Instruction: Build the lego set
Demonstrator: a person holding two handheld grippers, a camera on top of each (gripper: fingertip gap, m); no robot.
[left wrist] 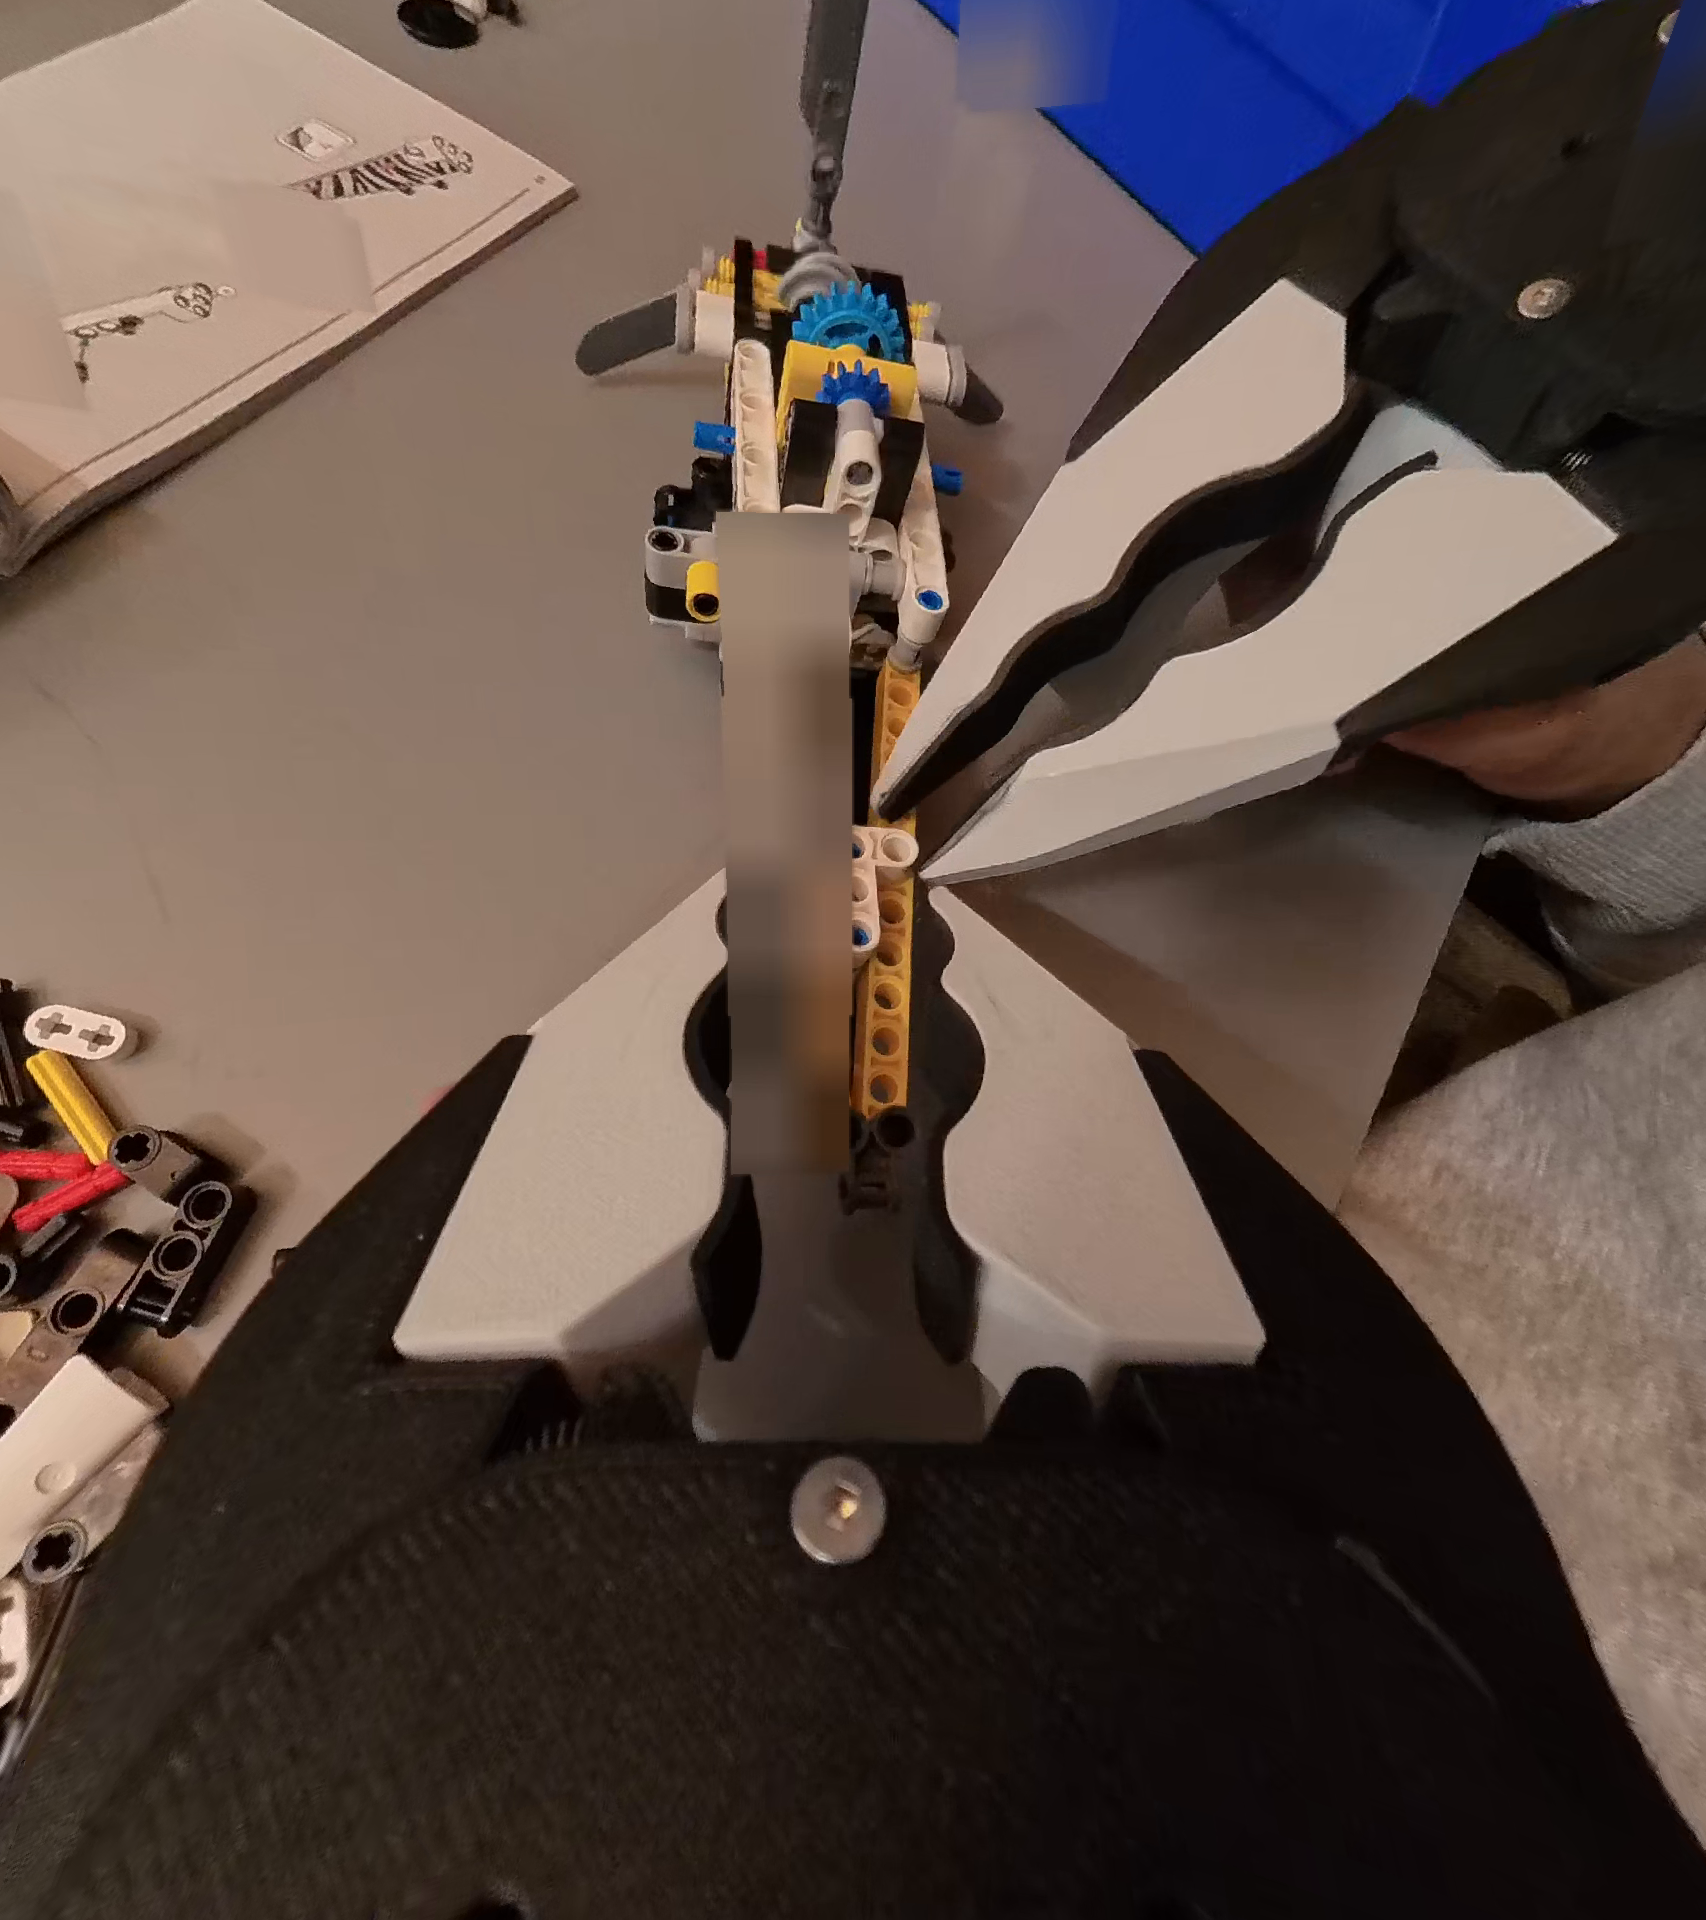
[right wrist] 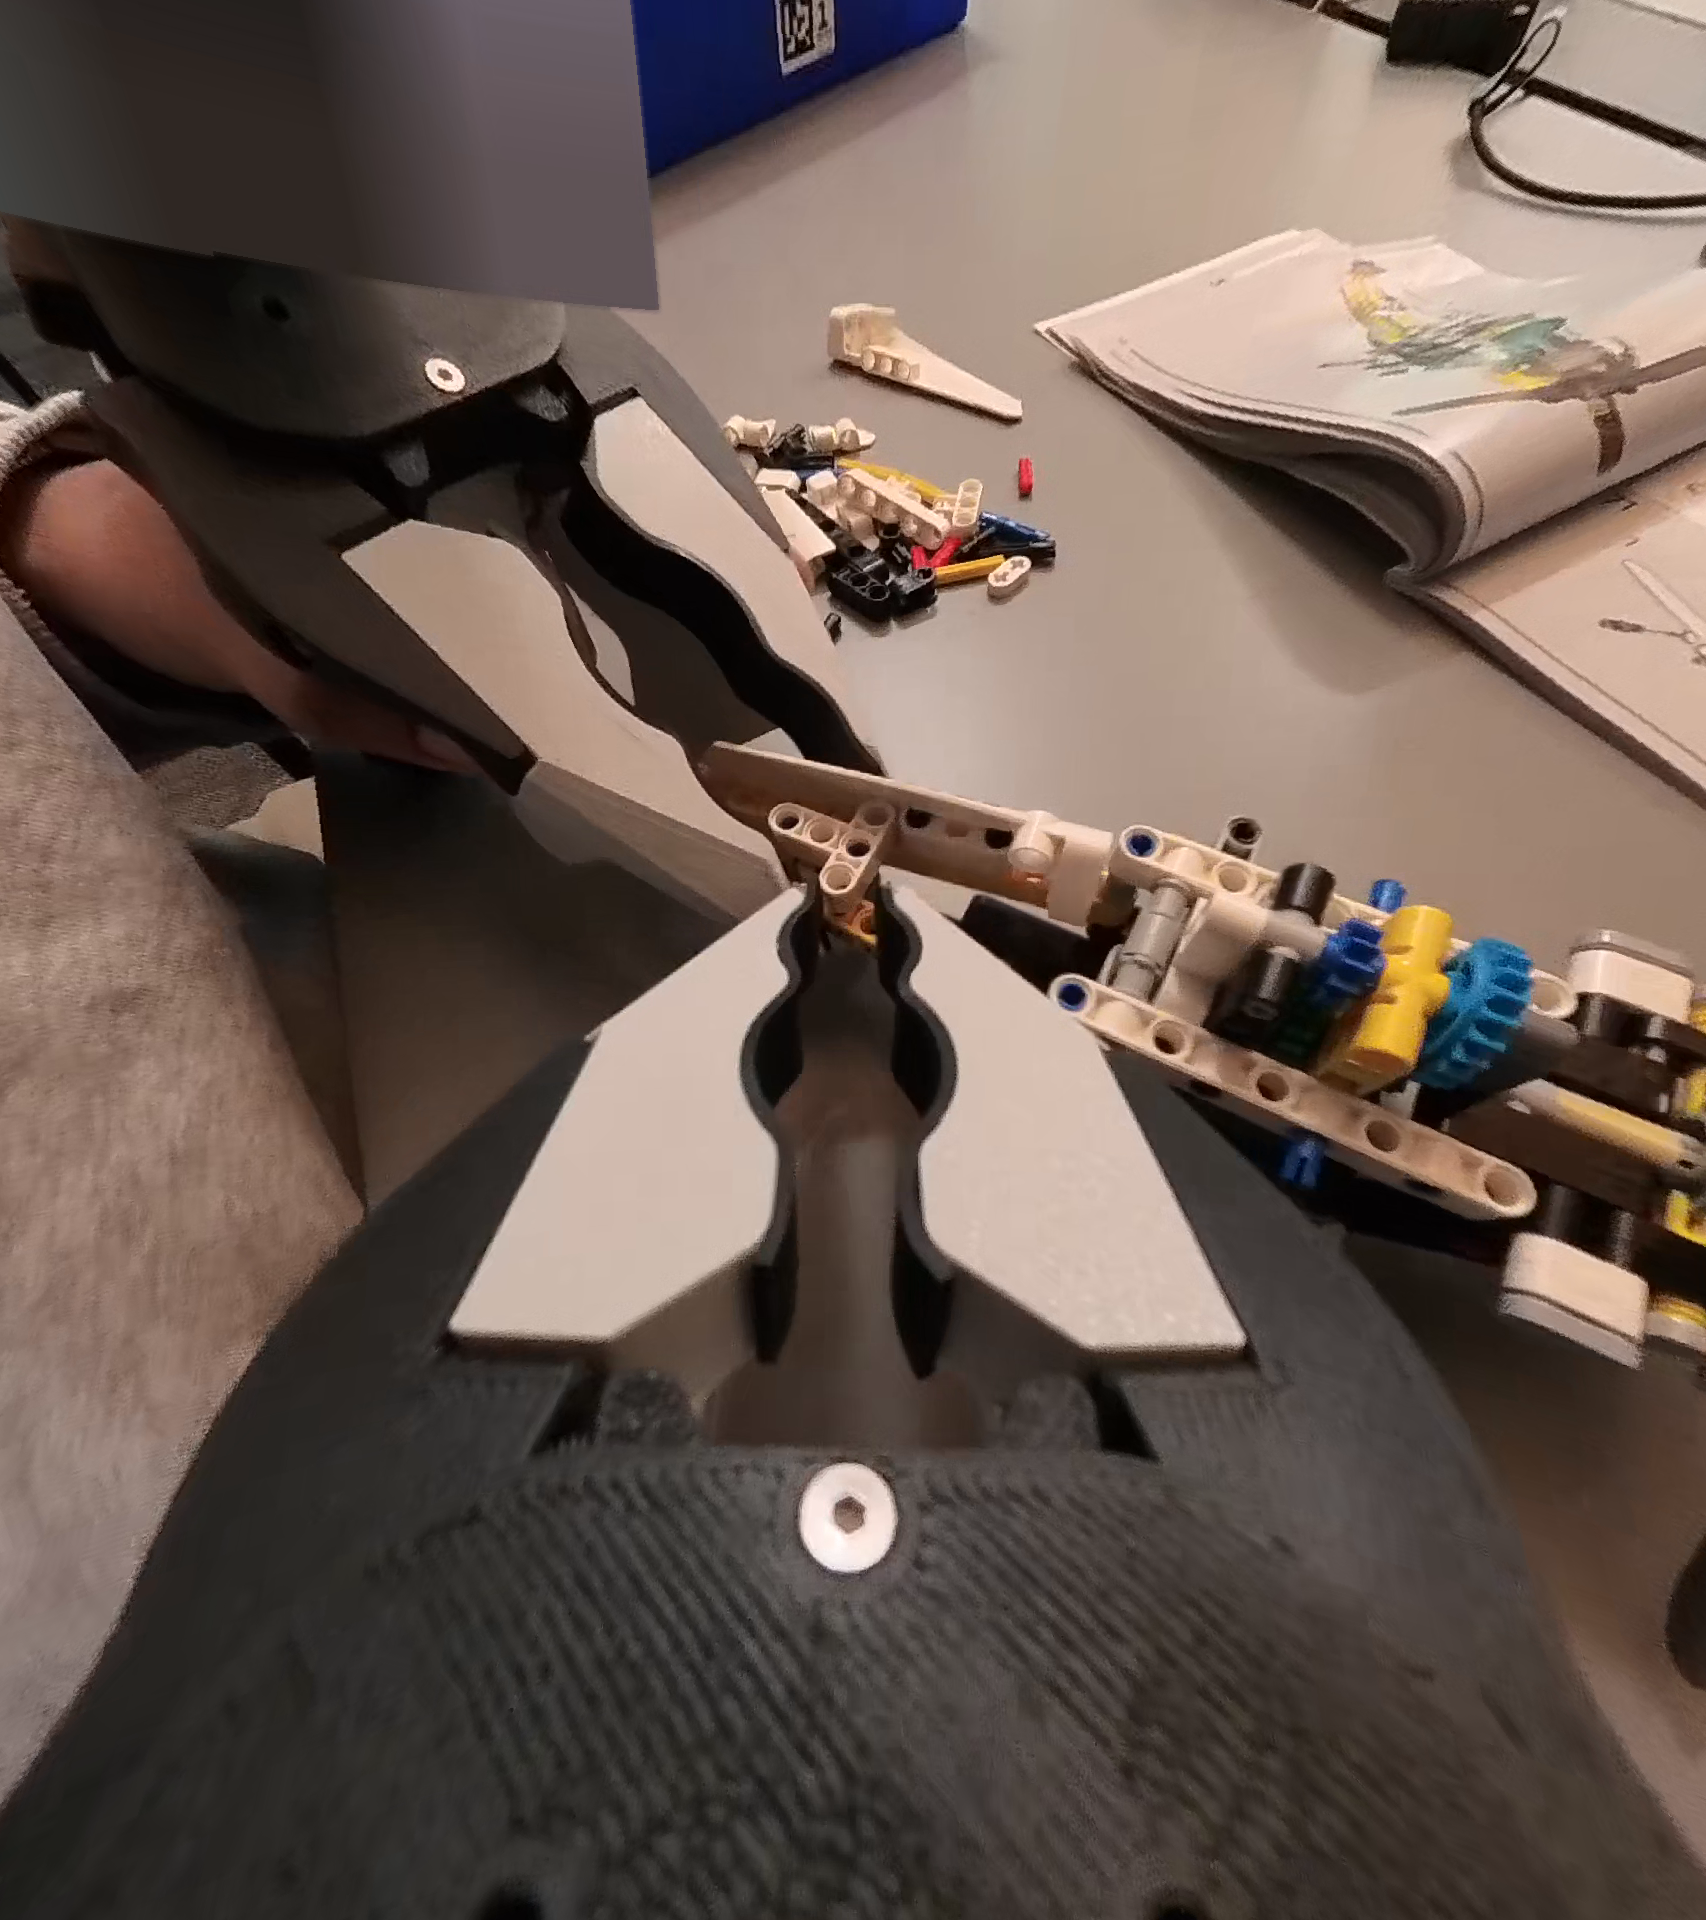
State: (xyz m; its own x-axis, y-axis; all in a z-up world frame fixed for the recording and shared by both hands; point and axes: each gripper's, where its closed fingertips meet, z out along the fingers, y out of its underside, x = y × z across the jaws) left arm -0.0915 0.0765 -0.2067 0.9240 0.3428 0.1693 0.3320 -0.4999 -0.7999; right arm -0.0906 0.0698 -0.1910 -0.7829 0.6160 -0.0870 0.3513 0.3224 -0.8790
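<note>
We grip the lego model (left wrist: pixel 833 436) by its tail: left gripper (left wrist: pixel 828 883) jaws clamped there, right gripper (right wrist: pixel 849 894) jaws pinching its yellow beam (left wrist: pixel 888 935).

Both hand-held grippers (left wrist: pixel 833 894) (right wrist: pixel 847 894) clamped, tips converging

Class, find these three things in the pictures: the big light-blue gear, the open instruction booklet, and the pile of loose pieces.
light-blue gear (right wrist: pixel 1477 1013), right wrist view, on its toothed face.
instruction booklet (left wrist: pixel 205 270), left wrist view, on the open page.
pile of loose pieces (right wrist: pixel 890 525), right wrist view, on the heap's middle.
</note>
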